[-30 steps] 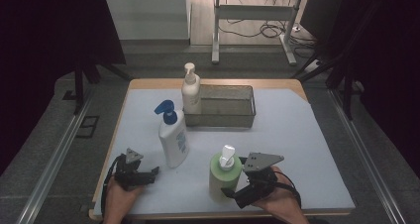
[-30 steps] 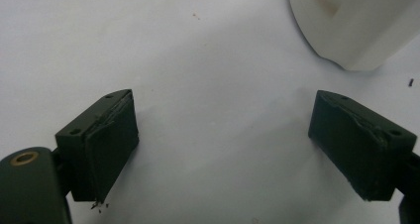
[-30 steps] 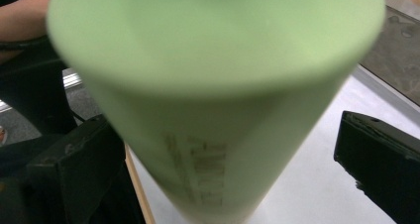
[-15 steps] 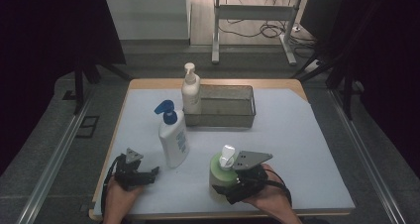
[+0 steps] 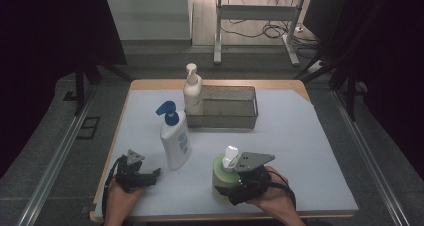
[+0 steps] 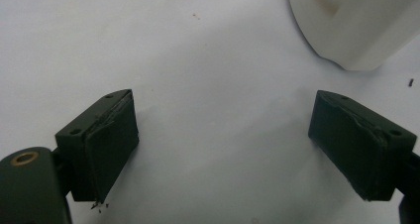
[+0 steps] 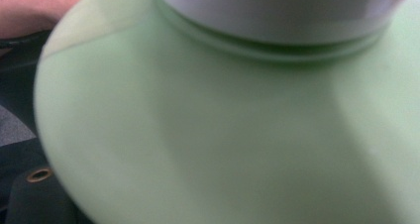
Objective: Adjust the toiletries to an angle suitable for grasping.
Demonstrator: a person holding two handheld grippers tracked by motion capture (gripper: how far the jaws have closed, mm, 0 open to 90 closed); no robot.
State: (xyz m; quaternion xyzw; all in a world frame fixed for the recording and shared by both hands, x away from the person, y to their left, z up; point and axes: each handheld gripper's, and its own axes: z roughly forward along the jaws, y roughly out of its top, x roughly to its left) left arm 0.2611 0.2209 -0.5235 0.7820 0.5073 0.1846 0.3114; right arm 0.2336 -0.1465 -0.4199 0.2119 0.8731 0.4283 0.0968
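Observation:
A green bottle (image 5: 220, 175) with a white pump top stands near the table's front edge, and its shoulder (image 7: 223, 135) looms close in the right gripper view. My right gripper (image 5: 226, 187) reaches around its lower body from the right; the bottle hides the jaws' contact. A white bottle with a blue pump (image 5: 175, 138) stands left of centre, and its base (image 6: 356, 21) shows at the upper right of the left gripper view. My left gripper (image 5: 152, 175) (image 6: 223, 144) rests low over the white table cover just left of that bottle, open, with nothing between its fingers.
A metal mesh basket (image 5: 225, 117) sits at the back centre. A cream pump bottle (image 5: 192, 93) stands at its left end; I cannot tell whether inside or beside it. The white cover (image 5: 300, 146) lies bare to the right of the green bottle.
My right gripper has moved left from beside the green bottle until the bottle sits between its jaws. The left gripper and the other bottles have stayed put.

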